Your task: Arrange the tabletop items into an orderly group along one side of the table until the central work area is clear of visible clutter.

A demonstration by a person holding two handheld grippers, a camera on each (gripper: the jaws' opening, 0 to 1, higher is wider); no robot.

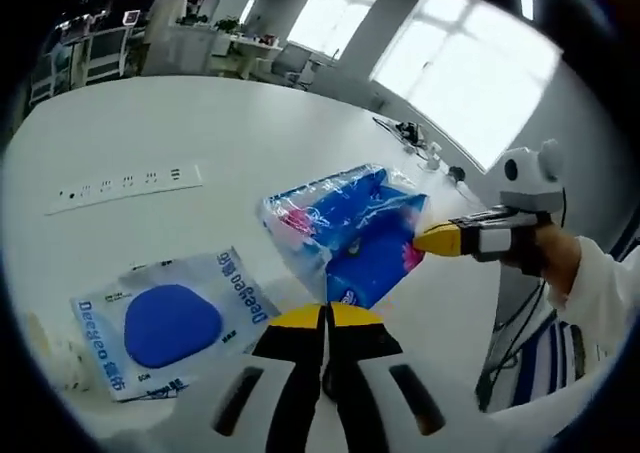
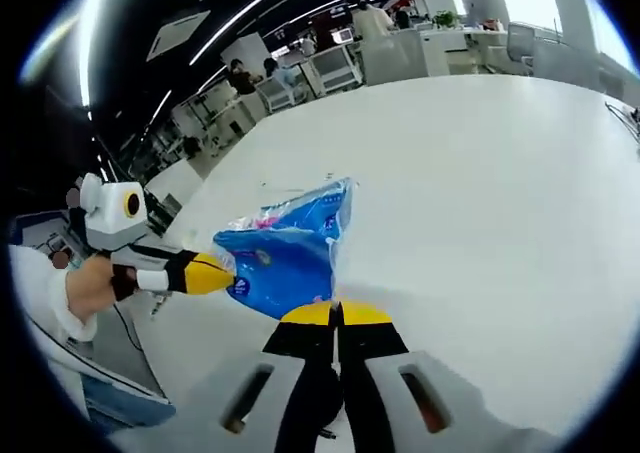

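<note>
- Left gripper: jaws pressed together at 6 o'clock in the left gripper view, pinching the lower edge of the blue tissue pack.
- Right gripper: jaws also shut, clamped on the pack's other end at 6 o'clock in the right gripper view. In the left gripper view it comes in from 3 o'clock, yellow tip on the wrapper, a person's hand behind it.
- Pack hangs between the two grippers, held up off the white table, slightly above centre of the left gripper view.
- Handling guess: soft, light, squashy bundle in thin glossy film. Film looks slick and crinkly, so it may slip or tear if pulled hard. Not fragile. Best hold is the gathered film ends or a seam, where both grippers are now.
- Flat clear pouch with a blue oval pad, printed "Deeyeo", lies flat on the table at 8 o'clock. Thin, floppy, light; likely needs an edge pinch.
- White power strip flush with the table at 10 o'clock, well apart from the pouch.
- Counts: one tissue pack, one pouch, one power strip, two grippers.
- Something pale at the far 8 o'clock edge of the left gripper view, too blurred to name.
</note>
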